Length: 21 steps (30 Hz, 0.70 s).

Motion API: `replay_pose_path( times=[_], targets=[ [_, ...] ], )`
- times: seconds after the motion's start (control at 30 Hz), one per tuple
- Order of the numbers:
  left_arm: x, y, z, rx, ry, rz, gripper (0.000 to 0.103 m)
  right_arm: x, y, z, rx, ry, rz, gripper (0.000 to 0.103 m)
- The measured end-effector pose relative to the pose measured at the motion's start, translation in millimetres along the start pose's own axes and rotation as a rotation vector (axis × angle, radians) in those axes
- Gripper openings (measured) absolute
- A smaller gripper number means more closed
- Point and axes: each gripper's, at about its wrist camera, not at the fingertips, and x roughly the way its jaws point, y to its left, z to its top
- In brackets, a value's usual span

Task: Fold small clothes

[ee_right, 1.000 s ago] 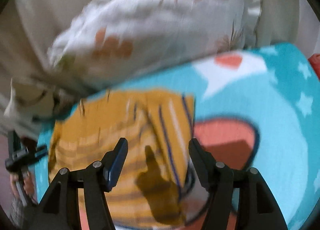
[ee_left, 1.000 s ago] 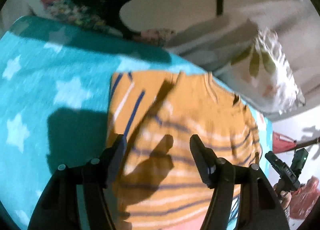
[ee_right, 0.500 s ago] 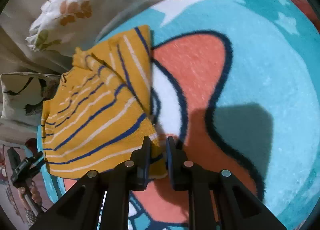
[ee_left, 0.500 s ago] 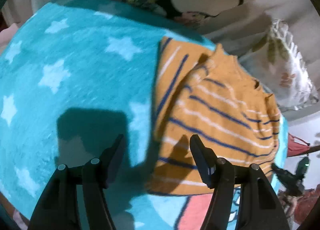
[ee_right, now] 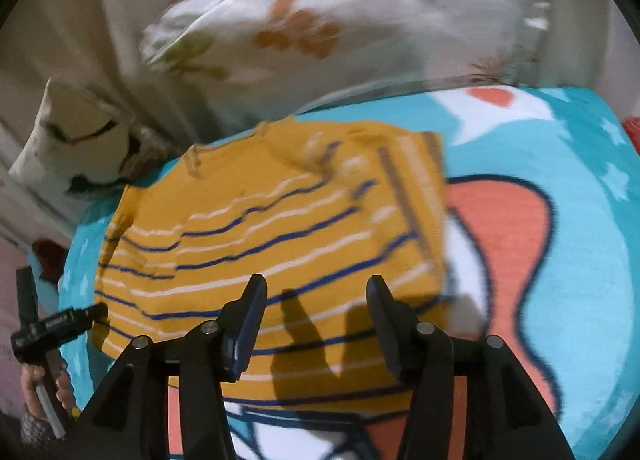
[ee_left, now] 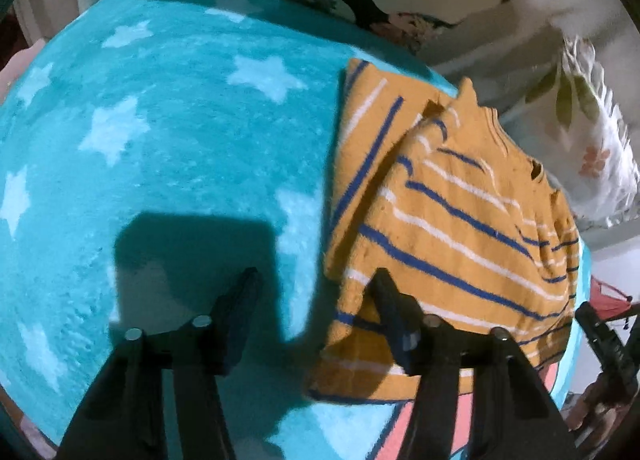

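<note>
On the blue star blanket (ee_left: pixel 168 164) lies one yellow striped sweater (ee_left: pixel 452 220), folded over on one side. Two grippers tip down toward it. The left gripper (ee_left: pixel 316 288) has its fingers apart with nothing between them; they have just closed a little. One finger sits over the sweater's edge. The right gripper (ee_right: pixel 316 292) let go of the sweater's corner it pinched half a second ago; its fingers have just opened and hang apart above the sweater. One flowered pillow (ee_right: pixel 360 20) lies behind.

I see a turquoise star-patterned blanket (ee_left: pixel 168 164) filling the lower left of my left view. A white floral pillow (ee_right: pixel 340 20) lies across the top of my right view, under hard light casting dark shadows.
</note>
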Motion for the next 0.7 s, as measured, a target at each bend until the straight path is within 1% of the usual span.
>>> replay_pose_path(
  times=[0.1, 0.17, 0.2, 0.23, 0.3, 0.33, 0.37, 0.43, 0.5, 0.57, 0.6, 0.63, 0.67, 0.7],
  targets=[
    [-5, 5, 2, -0.019, 0.0, -0.043, 0.052, 7, 27, -4, -0.062, 0.012, 0.017, 0.058],
    [-10, 2, 9, 0.008, -0.009, -0.066, 0.052, 7, 40, -7, -0.104, 0.009, 0.04, 0.058],
    [-9, -2, 13, 0.032, -0.005, -0.066, 0.055, 7, 52, -9, -0.138, 0.007, 0.058, 0.058],
    [-6, -4, 18, 0.05, 0.003, -0.062, 0.063, 7, 61, -12, -0.165, 0.008, 0.071, 0.058],
    [5, -18, 31, 0.116, 0.051, -0.056, 0.072, 11, 86, -21, -0.252, 0.023, 0.112, 0.058],
    [11, -25, 38, 0.148, 0.064, -0.063, 0.072, 13, 97, -25, -0.288, 0.032, 0.13, 0.058],
    [20, -34, 47, 0.188, 0.073, -0.061, 0.072, 17, 115, -33, -0.351, 0.049, 0.163, 0.058],
    [31, -41, 60, 0.22, 0.082, -0.051, 0.072, 22, 137, -46, -0.433, 0.068, 0.193, 0.058],
    [35, -45, 76, 0.237, 0.075, -0.085, 0.072, 29, 168, -63, -0.555, 0.078, 0.212, 0.058],
    [40, -48, 95, 0.238, 0.076, -0.122, 0.064, 34, 192, -78, -0.657, 0.076, 0.216, 0.058],
    [42, -47, 100, 0.236, 0.081, -0.129, 0.052, 38, 207, -89, -0.723, 0.074, 0.221, 0.059],
    [45, -46, 105, 0.23, 0.088, -0.126, 0.046, 41, 214, -94, -0.75, 0.074, 0.223, 0.06],
    [48, -44, 110, 0.226, 0.101, -0.134, 0.046, 45, 223, -101, -0.788, 0.076, 0.226, 0.06],
    [49, -44, 115, 0.228, 0.105, -0.157, 0.046, 51, 235, -110, -0.836, 0.077, 0.228, 0.06]
  ],
)
